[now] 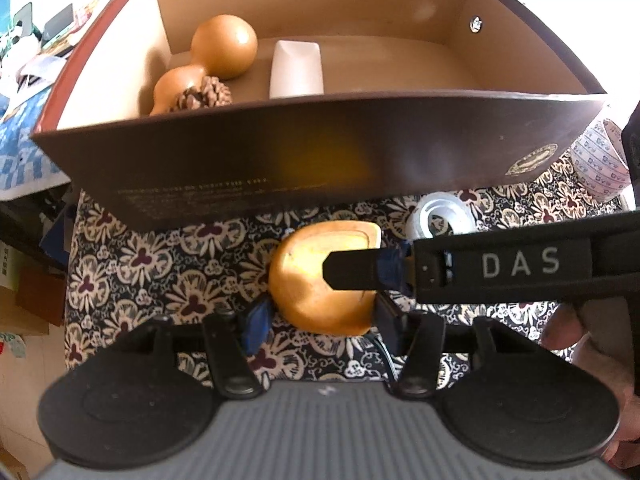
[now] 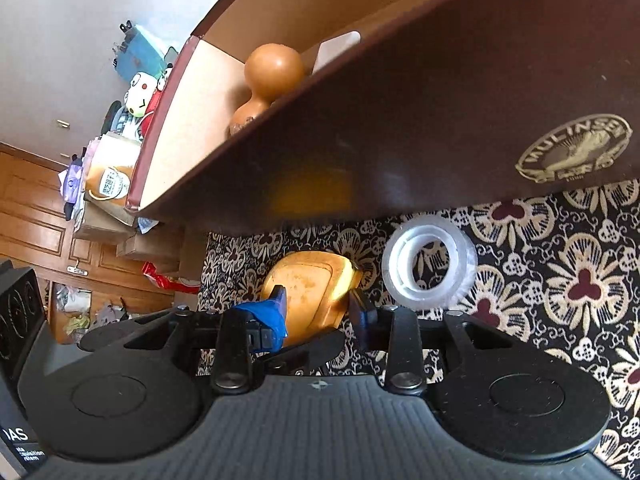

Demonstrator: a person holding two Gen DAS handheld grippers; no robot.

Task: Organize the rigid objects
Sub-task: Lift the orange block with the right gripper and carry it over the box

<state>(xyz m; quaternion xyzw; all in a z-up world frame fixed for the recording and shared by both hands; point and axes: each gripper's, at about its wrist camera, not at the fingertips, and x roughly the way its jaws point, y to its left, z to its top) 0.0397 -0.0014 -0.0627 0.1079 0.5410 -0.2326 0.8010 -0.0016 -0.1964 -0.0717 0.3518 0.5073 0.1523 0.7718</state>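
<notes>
A golden square dish (image 1: 304,280) rests on the flowered cloth just in front of a brown shoebox (image 1: 320,152). My left gripper (image 1: 320,316) has a finger against each side of the dish and is shut on it. The right gripper's black finger (image 1: 348,268) reaches in from the right and lies across the hollow of the dish. In the right wrist view my right gripper (image 2: 318,306) is shut on the rim of the dish (image 2: 308,284), its blue-taped finger (image 2: 272,312) on the inner face. Inside the box lie a wooden gourd (image 1: 224,46), a pine cone (image 1: 206,94) and a white block (image 1: 296,68).
A clear tape roll (image 2: 430,270) lies on the cloth to the right of the dish, close to the box wall (image 2: 440,120). A printed tape roll (image 1: 600,160) stands farther right. A hand (image 1: 560,328) holds the right gripper. Clutter fills the area left of the table.
</notes>
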